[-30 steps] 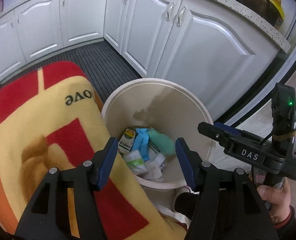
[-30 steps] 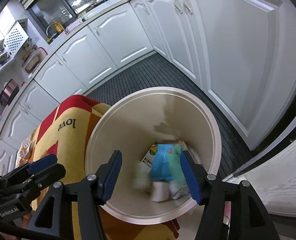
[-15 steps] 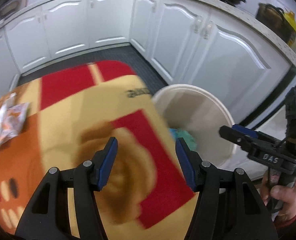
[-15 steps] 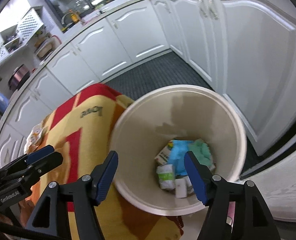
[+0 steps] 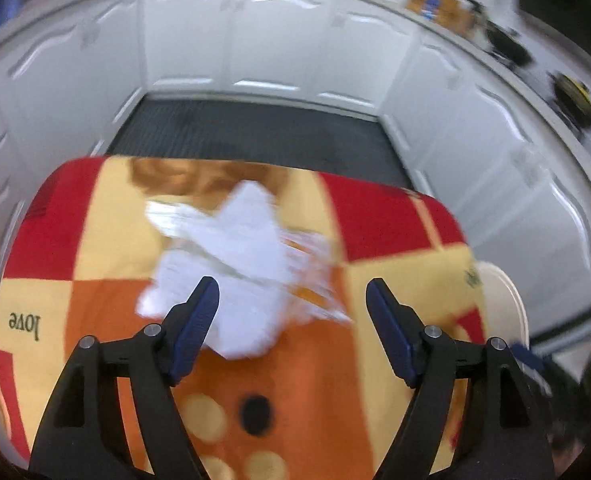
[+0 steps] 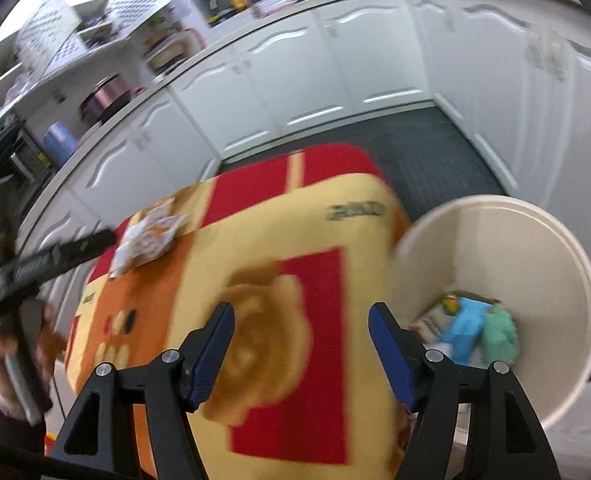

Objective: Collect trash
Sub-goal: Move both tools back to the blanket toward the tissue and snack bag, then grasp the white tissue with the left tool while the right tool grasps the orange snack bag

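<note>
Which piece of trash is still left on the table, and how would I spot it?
Look at the table covered by the red, yellow and orange patterned cloth, in front of the white kitchen cupboards. Near its middle lies a crumpled white wrapper, just ahead of the left claw. It is the only loose pale thing on that colourful cloth.

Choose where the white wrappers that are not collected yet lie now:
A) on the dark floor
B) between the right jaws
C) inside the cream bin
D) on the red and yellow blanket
D: the white wrappers lie on the blanket, ahead of the open left gripper.
</note>
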The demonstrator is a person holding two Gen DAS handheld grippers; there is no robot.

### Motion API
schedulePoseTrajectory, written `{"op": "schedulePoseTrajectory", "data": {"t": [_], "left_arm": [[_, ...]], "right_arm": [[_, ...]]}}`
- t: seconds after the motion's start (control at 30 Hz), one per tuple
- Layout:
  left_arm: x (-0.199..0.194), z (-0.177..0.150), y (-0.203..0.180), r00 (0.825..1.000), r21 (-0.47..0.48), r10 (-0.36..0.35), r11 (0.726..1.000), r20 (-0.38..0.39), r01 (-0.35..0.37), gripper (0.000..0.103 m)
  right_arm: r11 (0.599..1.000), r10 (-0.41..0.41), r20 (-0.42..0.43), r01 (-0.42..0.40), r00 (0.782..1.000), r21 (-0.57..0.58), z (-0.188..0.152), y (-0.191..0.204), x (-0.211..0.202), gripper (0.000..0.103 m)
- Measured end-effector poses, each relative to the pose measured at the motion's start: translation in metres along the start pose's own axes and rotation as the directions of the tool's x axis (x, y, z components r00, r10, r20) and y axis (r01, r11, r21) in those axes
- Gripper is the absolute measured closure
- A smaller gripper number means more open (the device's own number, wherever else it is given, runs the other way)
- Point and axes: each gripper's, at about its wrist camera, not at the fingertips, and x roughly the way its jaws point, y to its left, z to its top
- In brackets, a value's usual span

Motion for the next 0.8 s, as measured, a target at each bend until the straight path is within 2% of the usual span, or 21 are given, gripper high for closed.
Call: {"op": "schedulePoseTrajectory", "data": {"t": [0.1, 0.23, 0.27, 0.3, 0.33, 0.4, 0.47, 0.53, 0.67, 0.8], "left_arm": [[0.026, 0.012, 0.022, 0.999, -0.064, 0.024, 0.998, -0.041, -0.027, 0.028], [0.052, 0.014, 0.039, 0.996, -0.094, 0.004, 0.995, -0.087, -0.012, 0.029], [0.054, 0.012, 0.042, 0.997, -0.096, -0.008, 0.995, -0.081, 0.0, 0.038], [0.051, 0.012, 0.046, 0.998, -0.099, -0.012, 0.995, -0.068, 0.005, 0.064], [0.049, 0.012, 0.049, 0.998, -0.096, -0.009, 0.995, -0.07, 0.002, 0.075], [0.039, 0.01, 0.056, 0.998, -0.096, -0.018, 0.995, -0.057, 0.013, 0.082], [0.024, 0.008, 0.067, 0.999, -0.09, -0.028, 0.996, -0.031, 0.025, 0.086], [0.005, 0.005, 0.08, 1.0, -0.081, -0.02, 0.996, -0.002, 0.02, 0.087], [-0.022, -0.005, 0.099, 1.0, -0.066, -0.004, 0.998, 0.02, 0.005, 0.087], [-0.039, -0.018, 0.113, 1.0, -0.058, 0.011, 0.998, 0.027, -0.01, 0.087]], "right_arm": [[0.998, 0.027, -0.022, -0.028, 0.999, -0.047, 0.003, 0.025, 0.014, 0.036], [0.994, 0.046, -0.046, -0.05, 0.998, -0.097, 0.007, 0.049, 0.03, 0.035], [0.993, 0.051, -0.05, -0.056, 0.997, -0.106, 0.008, 0.054, 0.034, 0.035], [0.991, 0.057, -0.055, -0.063, 0.997, -0.114, 0.01, 0.058, 0.037, 0.035], [0.991, 0.061, -0.059, -0.067, 0.996, -0.119, 0.011, 0.062, 0.041, 0.035], [0.986, 0.08, -0.07, -0.089, 0.994, -0.144, 0.017, 0.075, 0.052, 0.035], [0.978, 0.098, -0.081, -0.111, 0.992, -0.178, 0.023, 0.089, 0.062, 0.035], [0.964, 0.105, -0.103, -0.127, 0.989, -0.234, 0.031, 0.106, 0.076, 0.027], [0.908, 0.136, -0.16, -0.187, 0.978, -0.375, 0.049, 0.146, 0.107, 0.024], [0.847, 0.114, -0.204, -0.202, 0.972, -0.491, 0.066, 0.173, 0.138, 0.021]]}}
